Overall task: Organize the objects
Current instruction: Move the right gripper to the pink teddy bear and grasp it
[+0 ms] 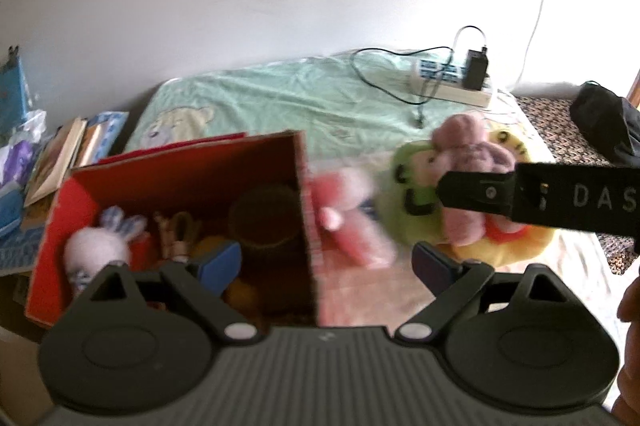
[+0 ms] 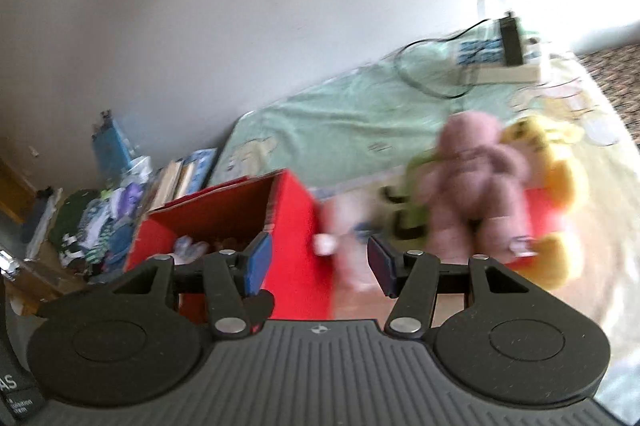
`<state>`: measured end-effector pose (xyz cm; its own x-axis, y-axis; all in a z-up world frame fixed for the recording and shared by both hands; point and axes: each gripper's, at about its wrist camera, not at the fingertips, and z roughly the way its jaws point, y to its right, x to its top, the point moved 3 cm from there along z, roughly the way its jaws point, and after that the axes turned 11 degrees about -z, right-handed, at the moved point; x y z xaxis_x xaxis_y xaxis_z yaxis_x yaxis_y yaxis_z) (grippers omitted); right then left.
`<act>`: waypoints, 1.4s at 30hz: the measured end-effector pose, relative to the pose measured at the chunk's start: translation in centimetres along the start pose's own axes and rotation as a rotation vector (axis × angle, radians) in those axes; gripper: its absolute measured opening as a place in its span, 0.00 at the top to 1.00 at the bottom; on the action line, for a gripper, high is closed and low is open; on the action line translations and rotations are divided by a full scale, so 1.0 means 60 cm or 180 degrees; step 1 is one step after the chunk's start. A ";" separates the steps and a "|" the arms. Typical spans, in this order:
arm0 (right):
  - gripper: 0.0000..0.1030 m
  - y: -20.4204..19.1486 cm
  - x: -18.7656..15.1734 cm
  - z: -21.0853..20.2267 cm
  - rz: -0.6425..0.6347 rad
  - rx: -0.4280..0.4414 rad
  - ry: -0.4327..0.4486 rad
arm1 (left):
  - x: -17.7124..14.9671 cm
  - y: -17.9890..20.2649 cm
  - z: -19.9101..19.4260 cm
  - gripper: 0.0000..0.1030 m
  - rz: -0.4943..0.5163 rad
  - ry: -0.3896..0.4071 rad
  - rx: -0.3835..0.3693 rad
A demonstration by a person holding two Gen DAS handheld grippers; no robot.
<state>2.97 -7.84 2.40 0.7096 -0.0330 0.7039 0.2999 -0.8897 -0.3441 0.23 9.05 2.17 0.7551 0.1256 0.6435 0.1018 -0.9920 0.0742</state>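
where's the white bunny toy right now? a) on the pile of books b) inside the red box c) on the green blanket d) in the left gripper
b: the white bunny lies inside the red box at its left end, among other toys.

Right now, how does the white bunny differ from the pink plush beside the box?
The white bunny lies inside the red box; the pink plush lies outside it on the bed, against the box's side. The bunny is white with bluish striped ears; the plush is pink all over. Both are soft toys, and no gripper holds either.
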 end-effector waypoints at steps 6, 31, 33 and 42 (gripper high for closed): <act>0.45 0.054 -0.007 -0.029 -0.0048 -0.0221 0.0040 | -0.012 0.070 0.016 0.09 0.0049 -0.0041 -0.0004; 0.53 0.165 -0.010 -0.048 0.0087 -0.0074 0.0163 | -0.013 0.172 0.090 0.08 0.0175 -0.0141 0.0109; 0.53 0.167 -0.002 -0.043 0.0105 -0.0052 0.0182 | -0.006 0.169 0.102 0.08 0.0181 -0.0151 0.0026; 0.53 0.194 0.042 0.036 0.0114 0.0108 0.0078 | 0.026 0.149 0.175 0.08 -0.0038 -0.0444 -0.0569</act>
<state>9.64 -17.32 -1.19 0.7044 -0.0761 0.7057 0.2965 -0.8718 -0.3900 9.09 0.48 -4.16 0.8381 0.1252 0.5310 0.0044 -0.9748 0.2230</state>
